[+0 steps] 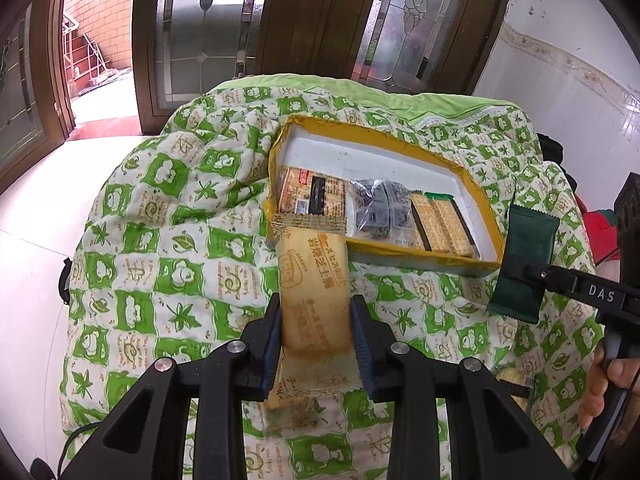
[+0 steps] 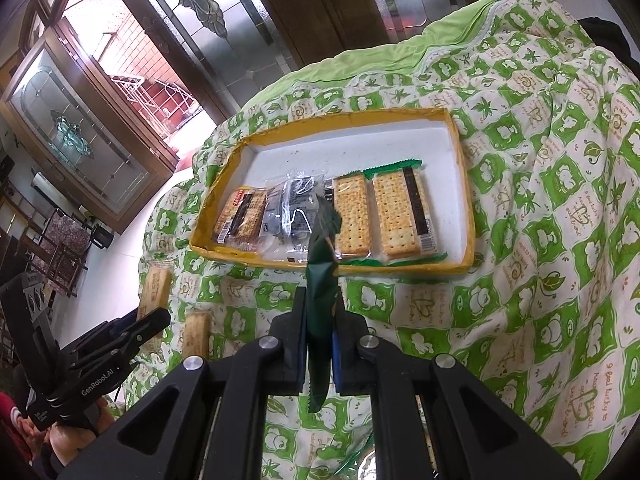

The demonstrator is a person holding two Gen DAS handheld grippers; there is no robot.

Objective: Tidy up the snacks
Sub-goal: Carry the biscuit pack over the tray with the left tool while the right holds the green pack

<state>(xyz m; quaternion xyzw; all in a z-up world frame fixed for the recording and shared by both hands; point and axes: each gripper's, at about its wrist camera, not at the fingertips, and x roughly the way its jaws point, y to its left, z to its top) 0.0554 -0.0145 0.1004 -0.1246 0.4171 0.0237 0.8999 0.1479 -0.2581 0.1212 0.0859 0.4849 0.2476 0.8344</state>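
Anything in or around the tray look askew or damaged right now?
Mostly tidy. One orange cracker pack at the tray's left end sticks out over the near rim. The tray's yellow edging looks ragged. Other packs lie flat in a row.

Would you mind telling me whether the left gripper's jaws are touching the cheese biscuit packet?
Touching. The left wrist view shows the left gripper with both jaws pressed against the sides of the cheese biscuit packet.

Both wrist cameras are looking down along their tongs.
You are aiming each view steeply and closely at the same yellow-rimmed tray on the green quilt, the left from its near-left corner, the right from its near side.
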